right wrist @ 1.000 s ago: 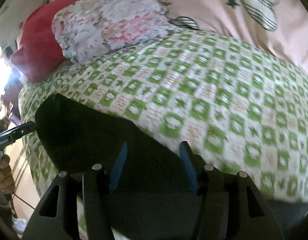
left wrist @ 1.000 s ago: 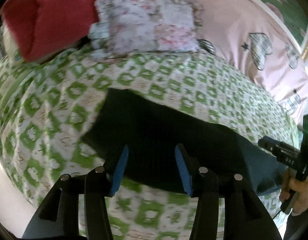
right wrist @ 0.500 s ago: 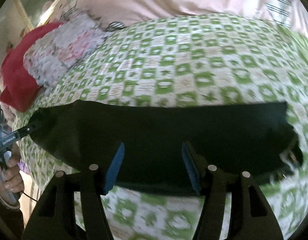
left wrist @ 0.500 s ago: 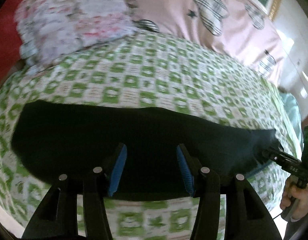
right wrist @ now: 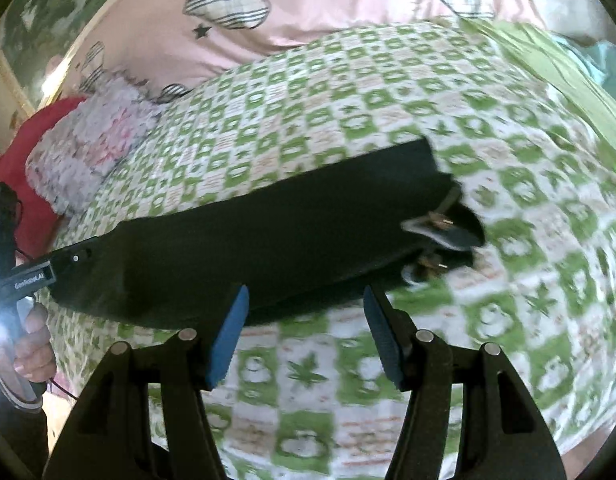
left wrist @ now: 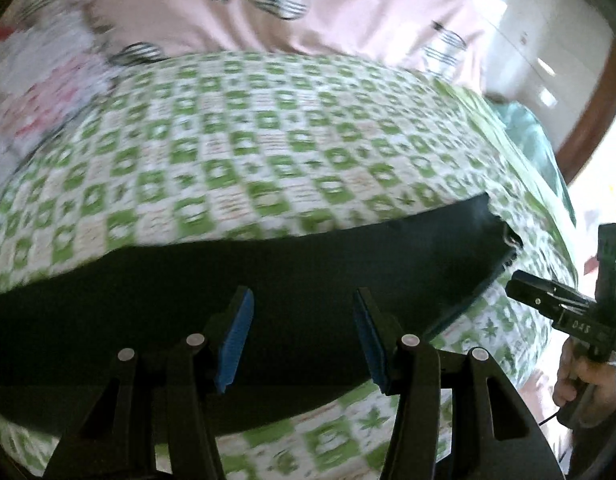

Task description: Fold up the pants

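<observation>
Dark pants (left wrist: 268, 312) lie flat as a long band across the green-checked bedspread (left wrist: 268, 152), waist end with the brass hardware (right wrist: 439, 220) toward the right in my right wrist view. My left tool (left wrist: 304, 336) hangs over the cloth with its blue pads (left wrist: 236, 332) apart and nothing pinched between them, so open. My right tool (right wrist: 306, 332) is also open, its jaws having just widened a little, with only bedspread between the pads and the pants' near edge just ahead. The pants look like soft, limp fabric, light, no stiffness, likely to sag and drag if lifted from one point. I judge the best hold is a pinch on both layers at the hem corners or along an edge, one tool per corner, keeping the cloth taut. The waist end is bulkier with a buckle or zip that could snag. A pink heart-print quilt (right wrist: 327, 8) and floral pillow (right wrist: 88, 144) sit well behind
</observation>
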The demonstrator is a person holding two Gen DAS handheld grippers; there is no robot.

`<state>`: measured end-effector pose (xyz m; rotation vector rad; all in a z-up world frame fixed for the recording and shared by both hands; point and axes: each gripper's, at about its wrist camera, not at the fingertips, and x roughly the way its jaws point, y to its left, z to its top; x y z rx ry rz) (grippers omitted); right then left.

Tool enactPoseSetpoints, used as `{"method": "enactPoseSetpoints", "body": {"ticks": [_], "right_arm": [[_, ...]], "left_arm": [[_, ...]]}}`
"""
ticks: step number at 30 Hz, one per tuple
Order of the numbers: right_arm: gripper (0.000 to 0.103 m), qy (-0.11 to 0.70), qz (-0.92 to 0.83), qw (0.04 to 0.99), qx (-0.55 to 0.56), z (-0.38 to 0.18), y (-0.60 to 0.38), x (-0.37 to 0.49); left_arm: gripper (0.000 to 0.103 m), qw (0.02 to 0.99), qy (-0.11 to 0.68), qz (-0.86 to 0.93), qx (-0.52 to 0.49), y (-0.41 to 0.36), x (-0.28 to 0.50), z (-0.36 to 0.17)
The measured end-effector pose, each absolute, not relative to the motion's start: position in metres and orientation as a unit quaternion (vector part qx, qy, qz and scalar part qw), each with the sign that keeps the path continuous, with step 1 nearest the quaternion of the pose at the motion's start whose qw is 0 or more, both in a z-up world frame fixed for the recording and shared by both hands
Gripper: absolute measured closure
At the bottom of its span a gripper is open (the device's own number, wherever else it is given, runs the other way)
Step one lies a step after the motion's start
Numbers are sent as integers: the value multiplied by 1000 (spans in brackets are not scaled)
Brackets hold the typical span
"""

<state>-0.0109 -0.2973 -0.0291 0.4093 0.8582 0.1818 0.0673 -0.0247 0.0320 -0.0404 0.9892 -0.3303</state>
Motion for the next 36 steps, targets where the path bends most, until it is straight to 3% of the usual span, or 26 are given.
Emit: {"method": "enactPoseSetpoints", "body": {"ticks": [26,27,29,31,36], "right_arm": [[42,381,44,844,374,-72,-370,7],[45,379,45,846,374,-72,-370,8],[63,377,41,850,366,-72,-370,9],[74,374,39,850,368,-76,-374,9],[80,366,52,853,368,-79,-379,7]], "left_arm": [[48,772,532,-336,92,-191,166,-2],[48,765,536,-343,95,-199,171,-4],[48,751,545,-360,99,-216,179,-10],[48,737,550,-378,106,-234,187,-16],[50,704,570,-405,121,-268,202,-35]]}}
